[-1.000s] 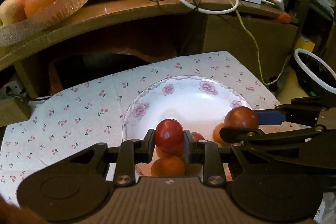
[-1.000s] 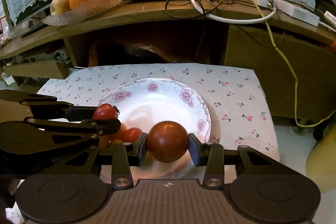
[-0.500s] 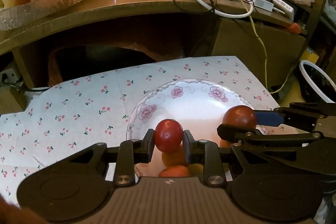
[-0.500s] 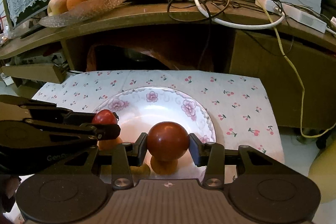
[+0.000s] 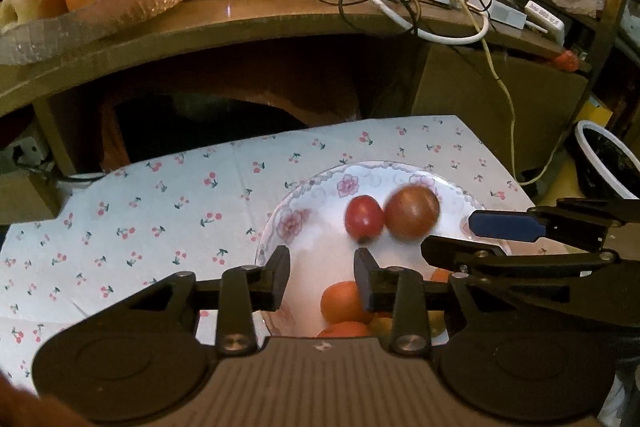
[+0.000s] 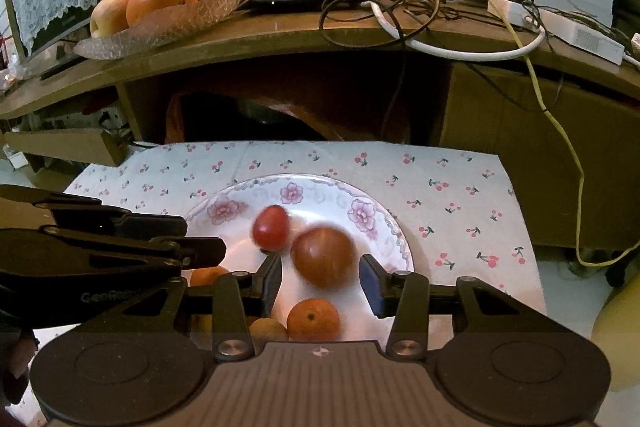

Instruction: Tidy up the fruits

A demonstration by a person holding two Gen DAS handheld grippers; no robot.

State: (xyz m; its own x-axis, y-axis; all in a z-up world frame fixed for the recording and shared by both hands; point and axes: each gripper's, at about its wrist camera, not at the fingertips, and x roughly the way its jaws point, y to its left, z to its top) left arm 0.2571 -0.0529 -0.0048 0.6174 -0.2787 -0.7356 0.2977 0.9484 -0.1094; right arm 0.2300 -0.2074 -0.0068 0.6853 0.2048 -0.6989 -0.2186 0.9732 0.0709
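Both claws have just let go! Left gripper has been opening its jaws and now stands wide with nothing between them; a second ago it pinched the small red fruit. Right gripper stands wide and empty too, its big dark-red fruit blurred, just beyond its fingertips. Both fruits are now on the floral plate, touching, in the middle of the left frame. That looks like two more delivered beside the oranges at lower centre. Next pick needs a fresh reach.

Right gripper parted — tomato on plate.
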